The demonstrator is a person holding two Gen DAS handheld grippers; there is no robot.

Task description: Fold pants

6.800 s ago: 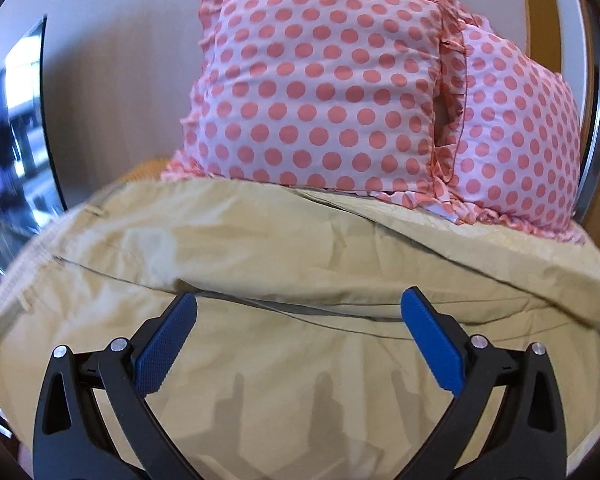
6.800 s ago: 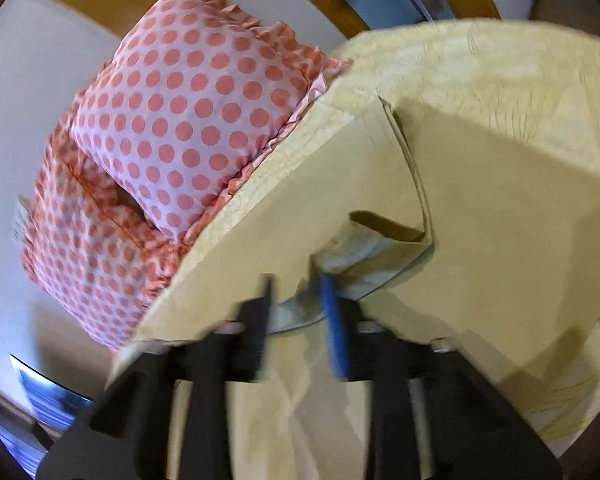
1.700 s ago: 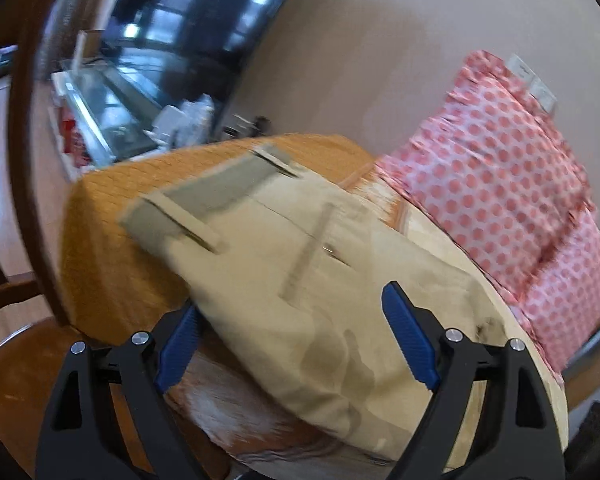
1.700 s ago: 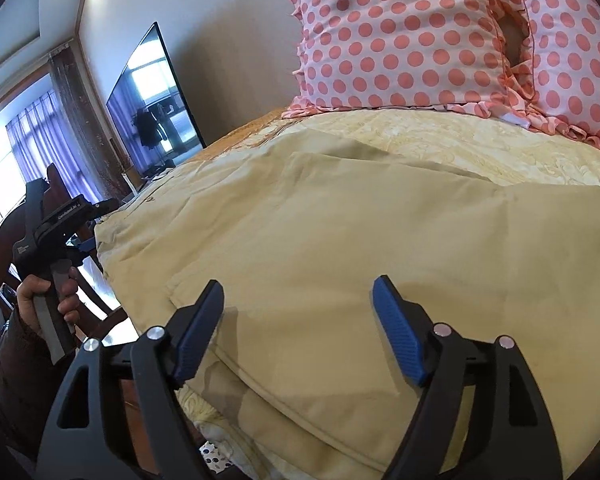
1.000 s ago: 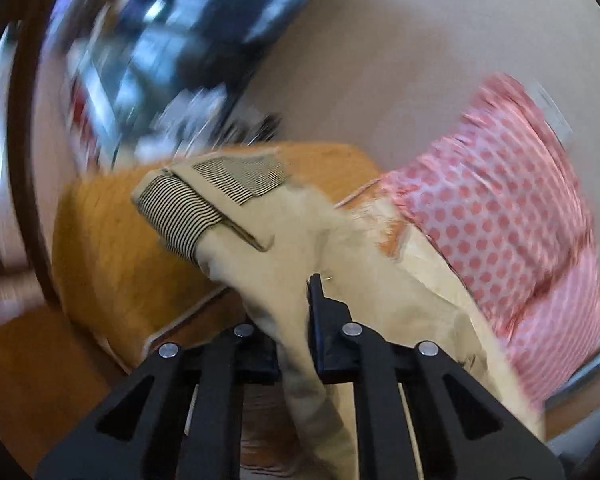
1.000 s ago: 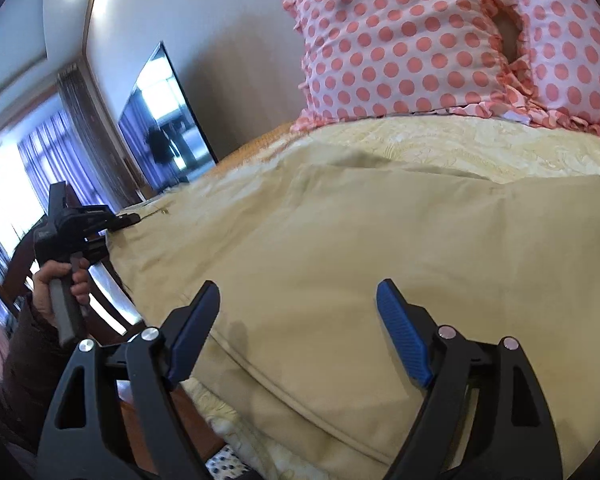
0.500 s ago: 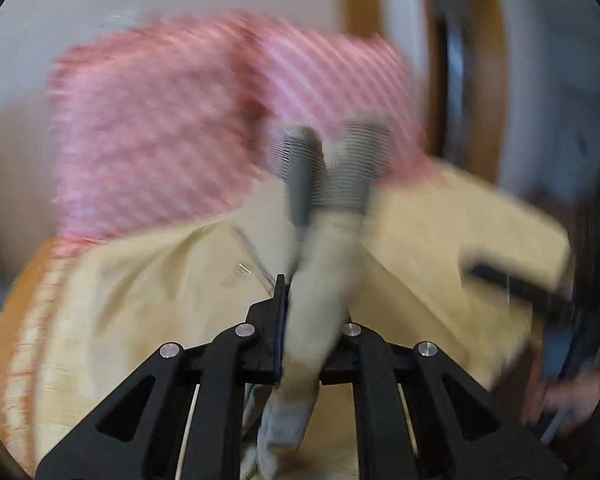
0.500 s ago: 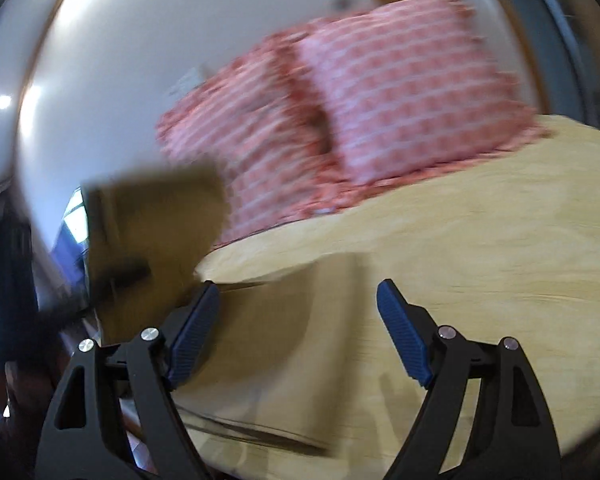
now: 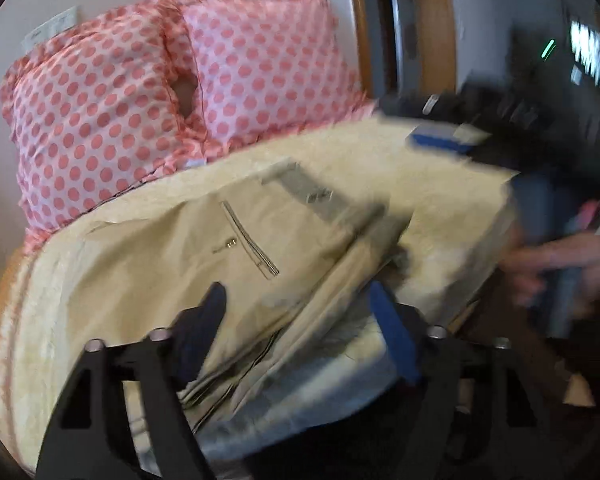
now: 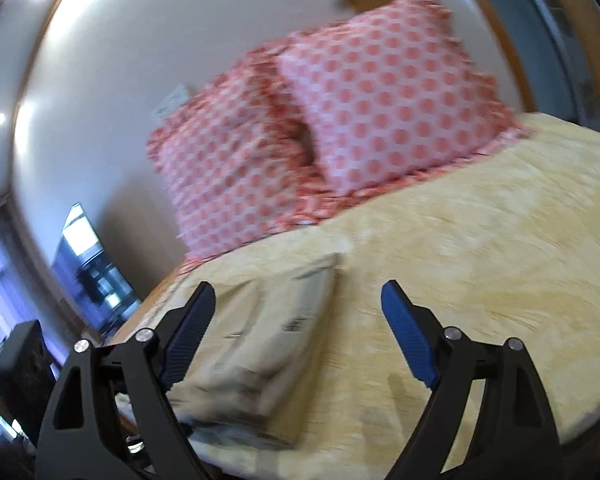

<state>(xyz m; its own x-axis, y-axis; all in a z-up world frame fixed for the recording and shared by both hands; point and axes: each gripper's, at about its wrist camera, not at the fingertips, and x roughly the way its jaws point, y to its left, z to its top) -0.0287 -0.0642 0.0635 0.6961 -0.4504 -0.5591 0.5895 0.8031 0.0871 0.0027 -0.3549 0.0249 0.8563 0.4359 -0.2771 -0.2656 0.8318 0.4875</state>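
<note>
We see the beige pants [image 9: 236,264] lying folded on a yellow bed [image 10: 480,264], just ahead of both tools, with two pink polka-dot pillows [image 9: 148,120] beyond them. Our left tool [image 9: 296,308] has its blue pads spread wide with nothing between them; the layered edge of the bundle sits directly in front of it, a back pocket and waistband facing up. Our right tool [image 10: 298,324] is equally wide apart and empty, the folded bundle lying ahead and slightly to its left. To finish this step well, we judge it best to lift both tools straight away without catching the top layer, then press the stack flat and square its edges. We can read no brand or writing anywhere; a small tag near the pocket is too blurred to tell.
</note>
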